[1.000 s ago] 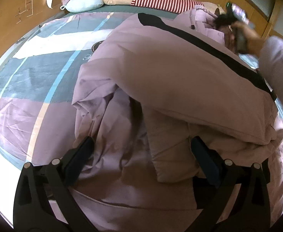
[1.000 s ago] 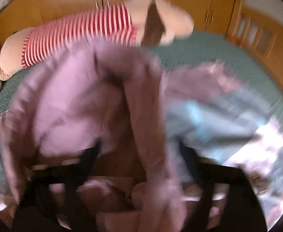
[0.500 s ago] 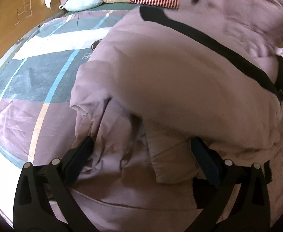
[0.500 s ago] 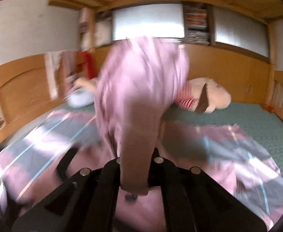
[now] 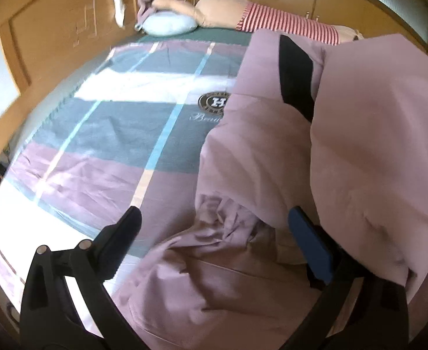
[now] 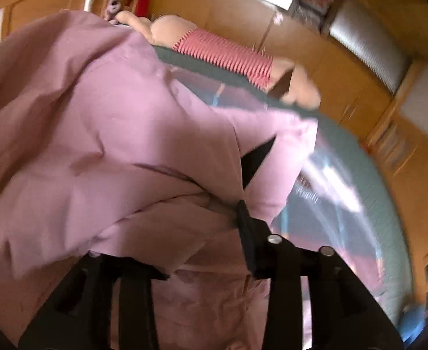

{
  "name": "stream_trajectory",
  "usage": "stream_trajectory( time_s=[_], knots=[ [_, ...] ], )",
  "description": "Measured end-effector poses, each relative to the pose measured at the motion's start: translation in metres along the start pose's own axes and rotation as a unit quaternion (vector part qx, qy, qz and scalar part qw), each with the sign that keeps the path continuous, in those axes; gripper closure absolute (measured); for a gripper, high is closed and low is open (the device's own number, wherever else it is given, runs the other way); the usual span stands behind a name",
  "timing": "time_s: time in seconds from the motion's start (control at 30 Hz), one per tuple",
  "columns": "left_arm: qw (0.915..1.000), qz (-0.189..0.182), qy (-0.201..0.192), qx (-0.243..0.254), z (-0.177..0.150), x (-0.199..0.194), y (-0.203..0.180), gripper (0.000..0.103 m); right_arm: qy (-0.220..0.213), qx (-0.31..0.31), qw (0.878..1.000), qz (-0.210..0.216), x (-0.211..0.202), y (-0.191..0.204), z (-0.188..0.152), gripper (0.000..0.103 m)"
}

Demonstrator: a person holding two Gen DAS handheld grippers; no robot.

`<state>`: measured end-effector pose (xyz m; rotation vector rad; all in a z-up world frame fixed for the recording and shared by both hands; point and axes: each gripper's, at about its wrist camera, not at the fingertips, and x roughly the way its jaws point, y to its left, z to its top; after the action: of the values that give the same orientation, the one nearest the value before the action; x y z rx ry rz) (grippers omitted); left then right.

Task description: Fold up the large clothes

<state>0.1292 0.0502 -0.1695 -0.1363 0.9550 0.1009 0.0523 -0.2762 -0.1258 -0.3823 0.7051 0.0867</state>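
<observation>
A large pink padded jacket [image 5: 272, 160] with a black stripe [image 5: 295, 73] lies on the right half of the bed, a folded flap lying over its right side. My left gripper [image 5: 217, 227] hovers open above the jacket's crumpled near edge, its pads clear of the cloth. In the right wrist view the jacket [image 6: 111, 116] fills the left and middle. My right gripper [image 6: 170, 233] is opening its jaws. A fold of pink cloth sits between them and drapes over the left finger, hiding it; the right fingertip [image 6: 243, 215] shows.
A checked bedspread [image 5: 111, 145] in grey, pink and white covers the bed left of the jacket. A plush toy in a red-striped shirt [image 5: 272, 20] and a pale blue pillow [image 5: 168, 24] lie at the far end. Wooden panelling [image 5: 53, 43] and cupboards [image 6: 360, 93] surround the bed.
The right gripper swung a part of the jacket up and across, then went from shut on the cloth to partly open. The left gripper rose, so more bedspread shows.
</observation>
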Motion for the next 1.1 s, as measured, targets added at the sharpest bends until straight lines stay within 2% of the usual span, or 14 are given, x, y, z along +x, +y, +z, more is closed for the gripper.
stream_trajectory(
  time_s=[0.13, 0.2, 0.3, 0.4, 0.47, 0.53, 0.63, 0.67, 0.8, 0.87, 0.93, 1.0, 1.07, 1.1],
  knots=[
    [0.9986, -0.016, 0.022, -0.046, 0.007, 0.011, 0.027, 0.002, -0.036, -0.055, 0.998, -0.004, -0.009, 0.011, 0.006, 0.056],
    [0.9955, -0.039, 0.036, -0.078, 0.008, 0.014, 0.043, 0.002, -0.047, -0.102, 0.993, -0.016, -0.011, 0.020, 0.005, 0.015],
    [0.9841, -0.111, 0.046, -0.131, 0.006, 0.016, 0.057, 0.002, -0.054, -0.169, 0.984, -0.033, -0.030, 0.037, -0.005, 0.014],
    [0.9844, -0.121, 0.027, -0.125, 0.004, 0.007, 0.050, 0.002, -0.079, -0.117, 0.984, 0.110, -0.066, 0.029, -0.002, 0.014],
    [0.9883, -0.119, 0.013, -0.094, 0.002, 0.001, 0.032, 0.002, -0.122, -0.022, 0.967, 0.223, -0.076, 0.008, 0.006, 0.014],
    [0.9887, -0.136, 0.016, -0.059, -0.001, 0.002, 0.011, 0.002, -0.095, 0.051, 0.953, 0.284, -0.064, 0.000, 0.011, 0.014],
    [0.9859, -0.164, 0.032, -0.011, -0.012, 0.006, -0.019, 0.002, -0.025, 0.127, 0.944, 0.305, -0.026, -0.005, 0.008, 0.014],
    [0.9855, -0.166, 0.036, 0.002, -0.015, 0.008, -0.027, 0.002, -0.004, 0.162, 0.934, 0.319, -0.017, -0.005, 0.001, 0.012],
    [0.9801, -0.187, 0.058, 0.030, -0.026, 0.015, -0.051, 0.002, 0.118, 0.330, 0.846, 0.402, 0.046, -0.004, -0.029, 0.005],
    [0.9775, -0.199, 0.066, 0.026, -0.024, 0.022, -0.051, 0.002, 0.111, 0.373, 0.820, 0.419, 0.055, -0.002, -0.037, 0.005],
    [0.9749, -0.209, 0.074, 0.022, -0.026, 0.025, -0.052, 0.002, 0.085, 0.403, 0.803, 0.430, 0.059, -0.006, -0.043, 0.021],
    [0.9737, -0.212, 0.080, 0.023, -0.029, 0.026, -0.055, 0.002, 0.074, 0.409, 0.812, 0.409, 0.057, -0.014, -0.047, 0.087],
    [0.9717, -0.218, 0.087, 0.028, -0.031, 0.029, -0.058, 0.002, 0.049, 0.413, 0.830, 0.371, 0.046, -0.027, -0.049, 0.095],
    [0.9703, -0.222, 0.090, 0.031, -0.032, 0.028, -0.059, 0.002, 0.025, 0.407, 0.853, 0.325, 0.033, -0.039, -0.047, 0.096]
  ],
)
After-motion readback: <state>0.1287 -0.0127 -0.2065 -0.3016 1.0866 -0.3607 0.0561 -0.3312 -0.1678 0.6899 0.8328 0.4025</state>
